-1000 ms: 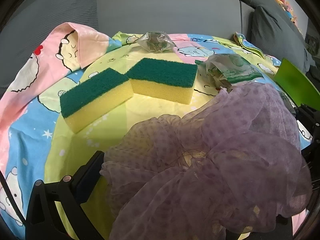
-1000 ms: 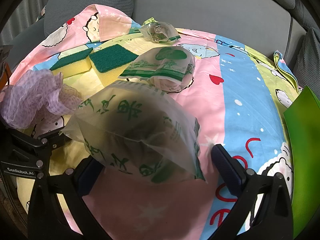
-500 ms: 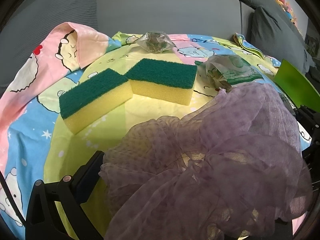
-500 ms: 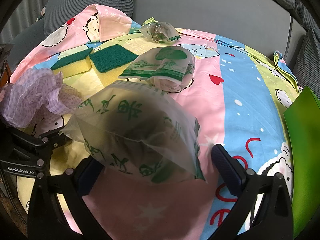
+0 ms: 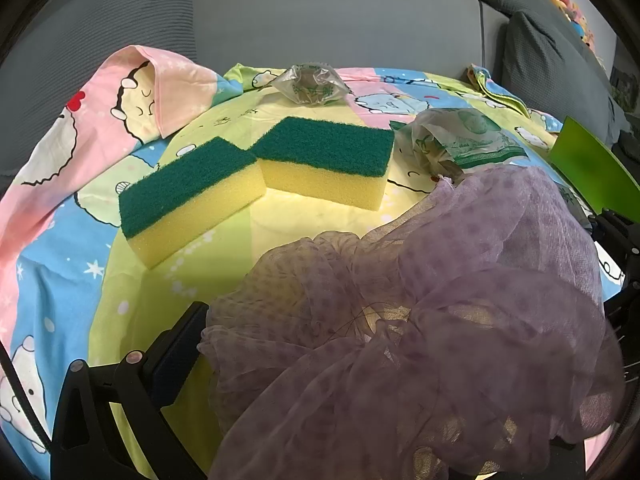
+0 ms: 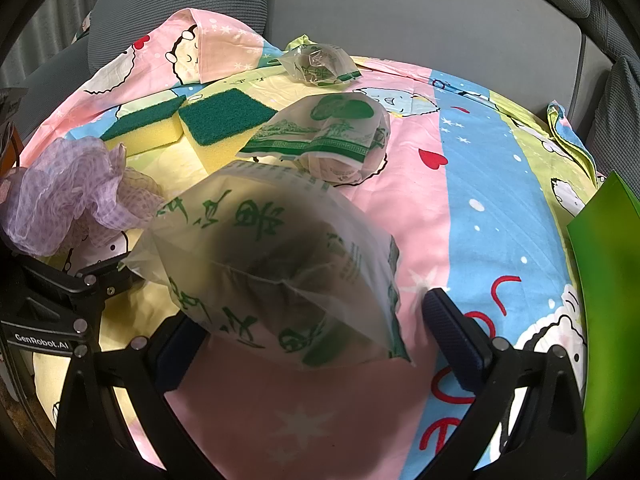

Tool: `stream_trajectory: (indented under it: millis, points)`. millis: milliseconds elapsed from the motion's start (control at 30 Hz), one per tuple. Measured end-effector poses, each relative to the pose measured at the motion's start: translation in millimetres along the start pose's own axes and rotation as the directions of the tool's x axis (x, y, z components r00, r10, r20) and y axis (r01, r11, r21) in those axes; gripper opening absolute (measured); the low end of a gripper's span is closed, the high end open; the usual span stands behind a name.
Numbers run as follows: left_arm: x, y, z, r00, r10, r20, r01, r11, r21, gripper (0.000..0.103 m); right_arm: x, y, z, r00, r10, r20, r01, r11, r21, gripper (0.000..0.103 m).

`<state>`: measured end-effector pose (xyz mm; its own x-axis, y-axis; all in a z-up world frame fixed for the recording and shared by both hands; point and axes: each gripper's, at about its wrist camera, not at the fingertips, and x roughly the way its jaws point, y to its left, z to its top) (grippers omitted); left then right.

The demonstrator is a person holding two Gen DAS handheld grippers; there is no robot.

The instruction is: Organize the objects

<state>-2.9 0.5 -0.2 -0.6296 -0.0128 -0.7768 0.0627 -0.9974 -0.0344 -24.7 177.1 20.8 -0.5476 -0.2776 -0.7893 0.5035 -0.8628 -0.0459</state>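
My left gripper (image 5: 360,360) holds a purple mesh cloth (image 5: 440,320) that hides its right finger; the cloth also shows in the right wrist view (image 6: 68,192). Two yellow sponges with green tops (image 5: 192,200) (image 5: 328,164) lie ahead of it, also in the right wrist view (image 6: 148,128) (image 6: 224,120). My right gripper (image 6: 312,332) stands wide, with a plastic bag with green print (image 6: 280,268) between its fingers; its grip on the bag is unclear. Two more printed bags lie beyond (image 6: 332,140) (image 6: 320,64).
Everything lies on a cartoon-print sheet (image 6: 480,168) spread over a grey sofa (image 6: 400,8). A green flat panel (image 6: 608,304) stands at the right edge. The sheet's pink corner is folded up at the back left (image 5: 160,88).
The purple cloth in my left gripper has shifted slightly. The right gripper and its bag have not moved.
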Motion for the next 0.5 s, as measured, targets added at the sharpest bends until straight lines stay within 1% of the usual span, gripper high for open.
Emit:
stream_trajectory:
  millis: [200,267,367,467,500]
  points:
    - [1,0,1,1.0,0.003,-0.013,-0.003,1.0,0.002,0.103,1,1,0,1.0,-0.002,-0.004,0.002,1.0,-0.002,0.103]
    - [3,-2,6,0.999,0.001,-0.043,0.0,1.0,0.029,0.103,4,2,-3,1.0,-0.004,-0.006,0.004,1.0,-0.001,0.103]
    - [7,-4,16,0.995,0.0,-0.096,0.008,0.996,0.084,0.103,2,1,1,1.0,-0.002,-0.01,0.002,1.0,0.0,0.103]
    - [2,-4,13,0.992,0.0,-0.125,0.01,0.997,0.078,0.103,1,0,1,1.0,0.015,-0.008,-0.015,1.0,-0.008,0.103]
    - [-1,-3,11,0.99,-0.016,-0.138,0.026,0.997,0.07,0.103,0,0,0,1.0,0.016,-0.012,-0.016,1.0,-0.01,0.103]
